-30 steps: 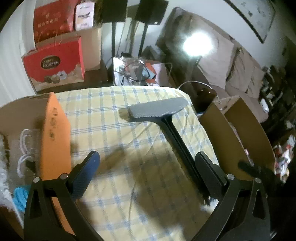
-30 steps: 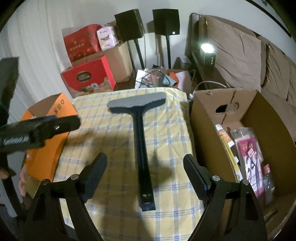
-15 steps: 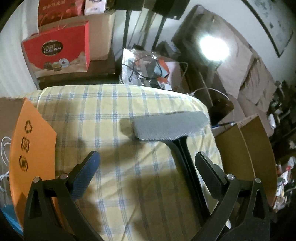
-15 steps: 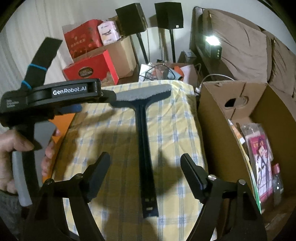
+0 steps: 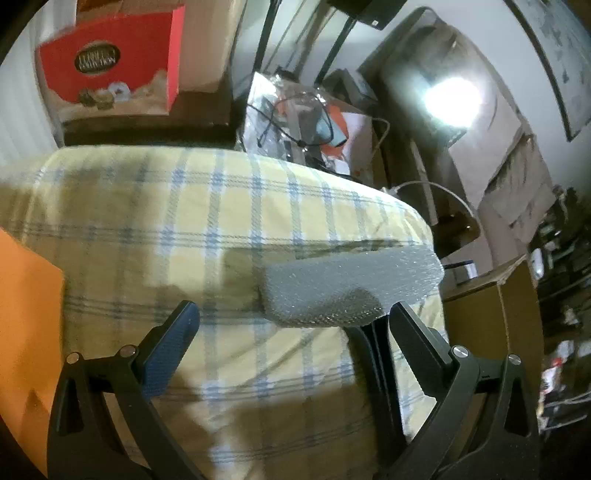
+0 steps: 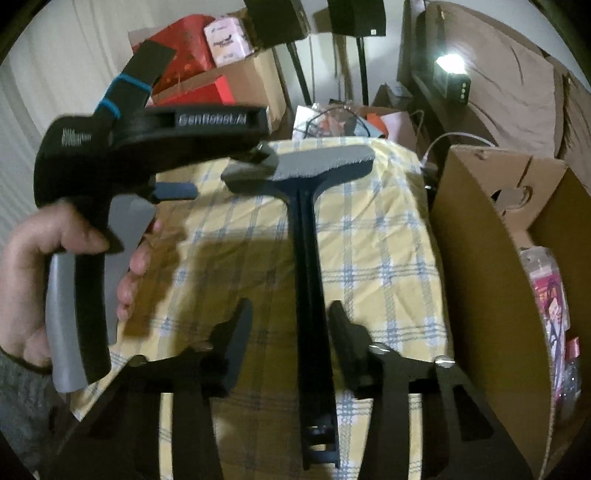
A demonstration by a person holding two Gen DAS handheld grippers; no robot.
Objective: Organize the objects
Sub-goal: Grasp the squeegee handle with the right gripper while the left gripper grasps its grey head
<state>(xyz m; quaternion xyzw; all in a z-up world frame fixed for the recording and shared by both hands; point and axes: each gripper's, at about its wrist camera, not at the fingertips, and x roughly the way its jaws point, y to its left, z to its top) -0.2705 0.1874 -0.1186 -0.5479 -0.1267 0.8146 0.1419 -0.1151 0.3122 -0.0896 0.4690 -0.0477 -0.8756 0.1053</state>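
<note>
Right gripper (image 6: 290, 328): fingers closing astride squeegee (image 6: 308, 266) handle, for lifting | Left gripper (image 5: 291, 317): fingers apart, empty, at head

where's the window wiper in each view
Left wrist: the window wiper's grey pad sits centre-right, its black handle running down under the right finger.
Right wrist: its handle runs down the middle, between the closing tongs.
Shared landmark: the yellow checked cloth under it.

Home living rm: sofa (image 6: 517, 96), speakers (image 6: 354, 16), cardboard boxes (image 6: 487, 236).
</note>
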